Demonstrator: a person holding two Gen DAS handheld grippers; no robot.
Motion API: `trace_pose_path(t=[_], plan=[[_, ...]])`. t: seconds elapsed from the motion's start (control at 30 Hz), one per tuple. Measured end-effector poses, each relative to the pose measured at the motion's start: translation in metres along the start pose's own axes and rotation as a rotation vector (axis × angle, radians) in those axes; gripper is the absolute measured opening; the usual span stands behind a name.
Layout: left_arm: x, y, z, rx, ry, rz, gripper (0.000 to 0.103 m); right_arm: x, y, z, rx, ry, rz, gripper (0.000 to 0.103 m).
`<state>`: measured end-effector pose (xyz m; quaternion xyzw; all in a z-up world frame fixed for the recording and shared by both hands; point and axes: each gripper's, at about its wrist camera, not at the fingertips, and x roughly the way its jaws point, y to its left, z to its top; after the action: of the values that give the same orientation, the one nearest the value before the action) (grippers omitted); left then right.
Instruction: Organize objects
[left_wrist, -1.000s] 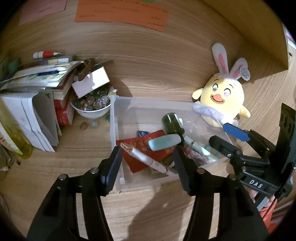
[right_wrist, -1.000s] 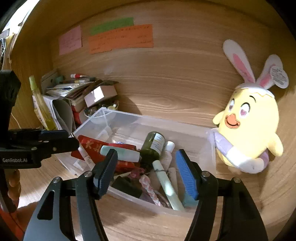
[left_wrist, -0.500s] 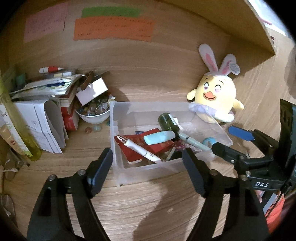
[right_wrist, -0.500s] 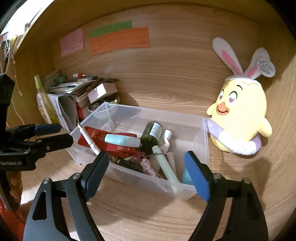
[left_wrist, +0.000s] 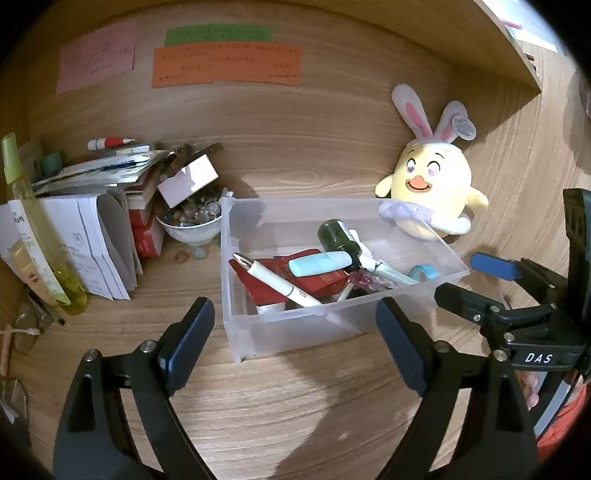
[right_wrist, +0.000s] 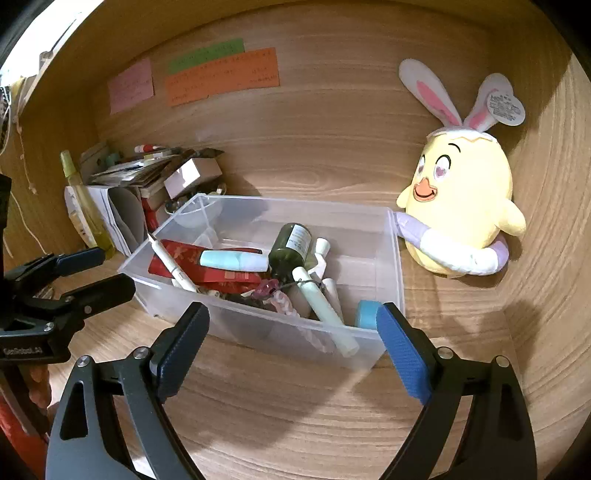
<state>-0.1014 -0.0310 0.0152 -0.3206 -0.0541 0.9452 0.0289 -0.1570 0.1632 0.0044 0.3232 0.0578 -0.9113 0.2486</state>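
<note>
A clear plastic bin (left_wrist: 258, 332) (right_wrist: 391, 258) stands on the wooden desk. In it lie a white pen (left_wrist: 275, 282), a red packet (left_wrist: 317, 278), a light-blue tube (right_wrist: 232, 260), a dark green bottle (right_wrist: 290, 243) and a blue tape roll (left_wrist: 424, 272). My left gripper (left_wrist: 291, 317) (right_wrist: 110, 269) hovers just short of the bin's near wall, jaws opening, nothing between the pads. My right gripper (right_wrist: 291, 314) (left_wrist: 469, 280) sits at the bin's right front corner, jaws also opening and empty.
A yellow plush chick with bunny ears (right_wrist: 465, 206) leans by the bin's far right corner. To the left are a bowl of glass marbles (left_wrist: 190, 225), stacked papers and books (left_wrist: 92, 236) and a yellow-green spray bottle (left_wrist: 40, 236). Sticky notes (left_wrist: 225, 66) hang on the back wall.
Both grippers have drawn back from the bin, and their jaws have spread wider. The bin stays on the desk with its contents in place.
</note>
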Motion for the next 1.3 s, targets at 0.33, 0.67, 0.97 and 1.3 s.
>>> trace_pose_path(t=[0.33, 0.67, 0.97, 1.3], plan=[[-0.0004, 0.0000, -0.0008, -0.003, -0.001, -0.004, 0.092, -0.0032, 0.0051, -0.0014, -0.013, -0.003, 0.003, 0.091], [0.0004, 0.0007, -0.0019, -0.002, -0.001, -0.003, 0.093, -0.0035, 0.0056, -0.0008, -0.013, -0.003, 0.005, 0.091], [-0.0006, 0.0003, -0.0019, -0.004, -0.001, -0.003, 0.093, -0.0050, 0.0086, -0.0002, -0.021, -0.010, 0.003, 0.091], [-0.0060, -0.0020, -0.0008, -0.015, -0.013, -0.006, 0.093, -0.0085, 0.0079, -0.0012, -0.012, -0.015, 0.009, 0.091]])
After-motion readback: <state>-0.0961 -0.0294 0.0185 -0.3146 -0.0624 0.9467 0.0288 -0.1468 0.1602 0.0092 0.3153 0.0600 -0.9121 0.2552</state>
